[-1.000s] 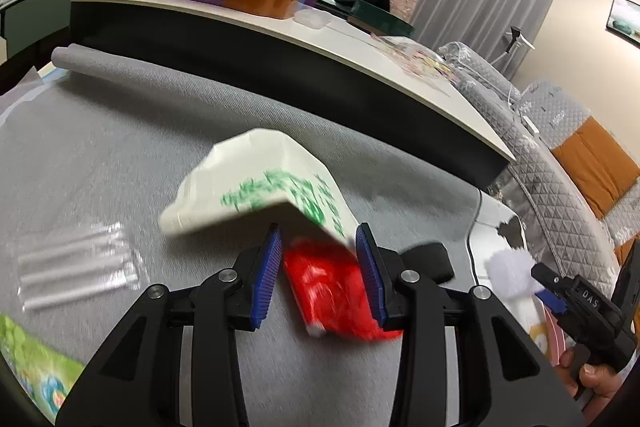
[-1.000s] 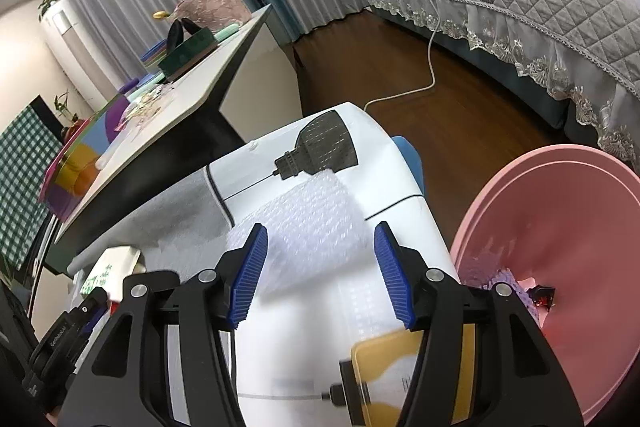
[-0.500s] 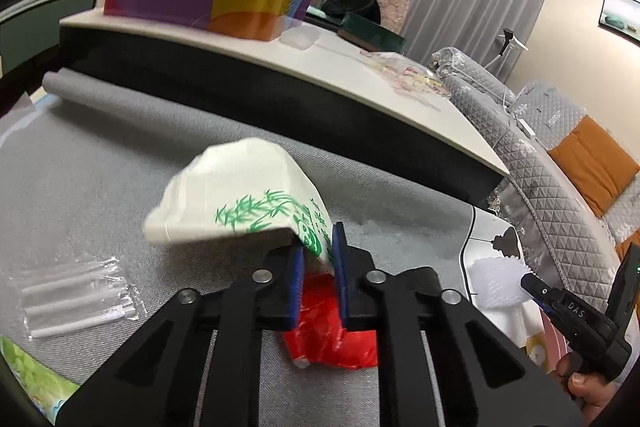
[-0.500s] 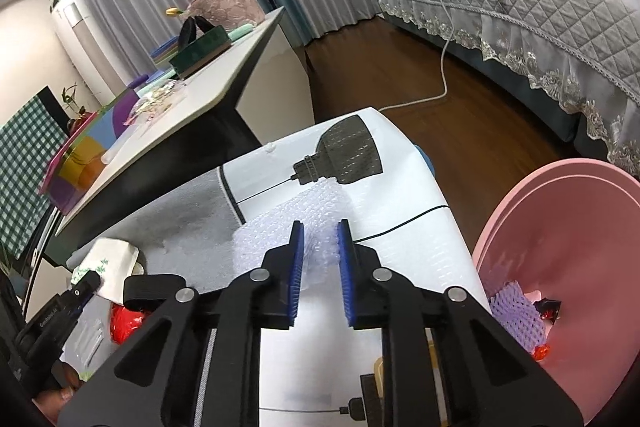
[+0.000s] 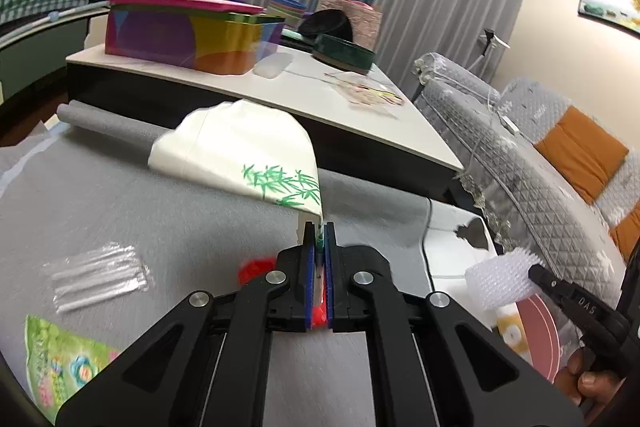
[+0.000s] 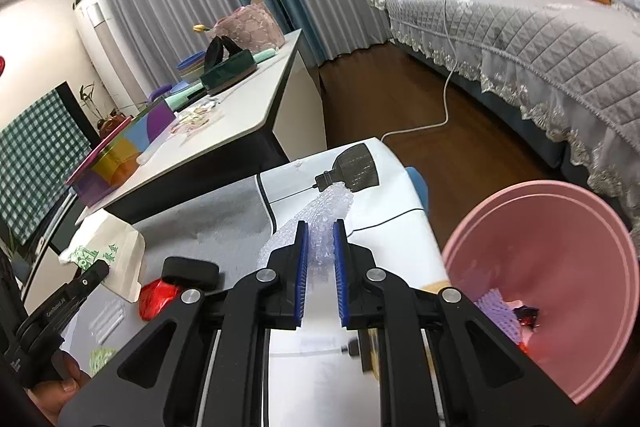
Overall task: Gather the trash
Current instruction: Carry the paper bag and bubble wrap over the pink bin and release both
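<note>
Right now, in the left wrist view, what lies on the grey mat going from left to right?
Green printed packet → clear plastic sleeve → white paper bag with green bamboo print, pinched in the left claw → white bubble wrap in the right claw.

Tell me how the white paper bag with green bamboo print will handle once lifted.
The white paper bag with green bamboo print, pinched at one corner by the left tool, probably holds its creased shape. It looks light, likely to swing. Thin paper could tear there.
</note>
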